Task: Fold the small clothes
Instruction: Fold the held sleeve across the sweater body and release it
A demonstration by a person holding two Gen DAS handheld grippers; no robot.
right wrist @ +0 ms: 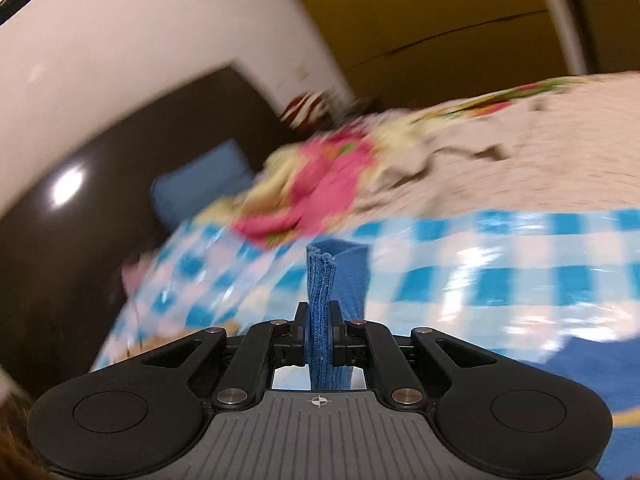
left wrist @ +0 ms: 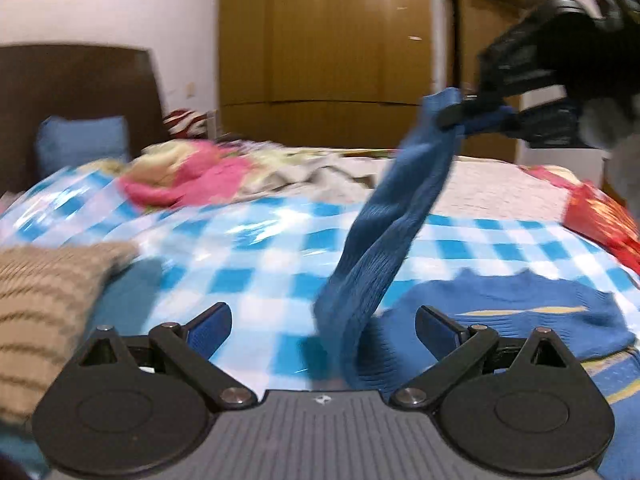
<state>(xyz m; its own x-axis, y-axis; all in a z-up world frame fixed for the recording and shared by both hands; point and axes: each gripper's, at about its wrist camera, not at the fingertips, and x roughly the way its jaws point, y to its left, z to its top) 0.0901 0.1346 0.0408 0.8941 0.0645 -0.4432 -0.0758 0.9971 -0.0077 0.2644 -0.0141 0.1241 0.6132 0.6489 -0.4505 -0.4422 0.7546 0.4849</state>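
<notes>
A blue knit sweater (left wrist: 520, 312) with thin yellow stripes lies on the blue-and-white checked sheet (left wrist: 260, 256). My right gripper (left wrist: 460, 114) is shut on the cuff of the sweater's sleeve (left wrist: 384, 232) and holds it up high, so the sleeve hangs stretched down to the body. In the right wrist view the ribbed cuff (right wrist: 320, 280) stands clamped at my right gripper (right wrist: 319, 322). My left gripper (left wrist: 322, 322) is open and empty, low over the sheet, with the hanging sleeve just ahead between its fingers.
A beige striped knit (left wrist: 44, 312) lies at the left. A pink and yellow floral blanket (left wrist: 192, 176) is bunched behind, with a blue pillow (left wrist: 82, 144) and dark headboard (left wrist: 76, 80). A red package (left wrist: 600, 220) sits at the right. Wooden wardrobes (left wrist: 324, 32) stand behind the bed.
</notes>
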